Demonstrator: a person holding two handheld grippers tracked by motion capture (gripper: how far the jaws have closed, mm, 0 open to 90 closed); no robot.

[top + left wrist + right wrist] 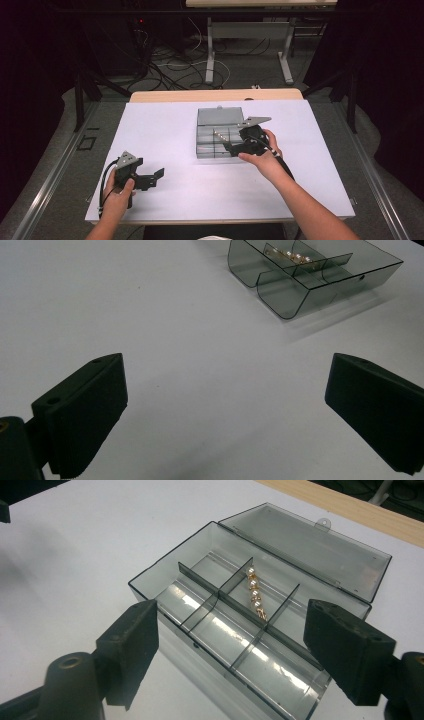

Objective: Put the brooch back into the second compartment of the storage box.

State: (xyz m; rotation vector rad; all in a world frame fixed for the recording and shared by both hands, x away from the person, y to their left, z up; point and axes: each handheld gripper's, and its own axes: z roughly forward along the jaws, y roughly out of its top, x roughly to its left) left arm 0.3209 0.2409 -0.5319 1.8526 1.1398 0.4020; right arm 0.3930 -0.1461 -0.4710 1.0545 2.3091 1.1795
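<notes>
A smoky clear plastic box (pixel 201 144) with several compartments stands mid-table, its lid (pixel 220 116) swung open to the far side. A gold chain with pearls (pixel 219 134) lies across a divider inside. My right gripper (pixel 231 145) hovers at the box's near right side, open, with nothing between its fingers. In the right gripper view the box (pixel 150 582) and the chain (pixel 255 597) lie just beyond my right gripper (pixel 232 617). My left gripper (pixel 153 179) rests open at the front left. The left gripper view has my left gripper (pixel 227 370) over bare sheet, with the box (pixel 300 295) far off.
A white sheet (pixel 165 125) covers the table, and a wooden strip (pixel 215 95) shows along its far edge. Behind the table are floor cables (pixel 170 67) and the legs of another table (pixel 210 55). Dark curtains close both sides.
</notes>
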